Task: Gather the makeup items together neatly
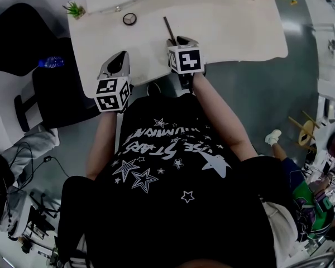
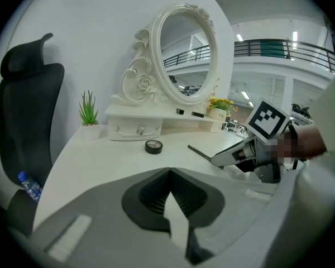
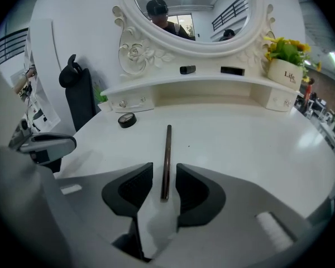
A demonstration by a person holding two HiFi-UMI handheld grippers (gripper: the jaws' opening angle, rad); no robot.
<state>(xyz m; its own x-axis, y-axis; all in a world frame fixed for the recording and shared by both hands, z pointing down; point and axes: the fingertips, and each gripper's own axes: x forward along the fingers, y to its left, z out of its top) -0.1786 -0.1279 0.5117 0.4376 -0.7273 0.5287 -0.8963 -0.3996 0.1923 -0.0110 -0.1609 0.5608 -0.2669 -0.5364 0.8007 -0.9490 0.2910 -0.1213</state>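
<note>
Table (image 1: 234,27): white vanity top, standing under an oval mirror (image 3: 190,10).
Pencil (image 3: 167,149): thin, dark, lying flat between parted jaws of right gripper (image 3: 164,178), untouched.
Left gripper (image 2: 168,184): jaws resting together, empty.

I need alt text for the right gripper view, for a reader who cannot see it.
The right gripper, jaws open, straddles a thin dark makeup pencil lying on a white vanity table, without pressing it. Beyond lie a small round black compact and an ornate white mirror; the left gripper shows at the left edge.
</note>
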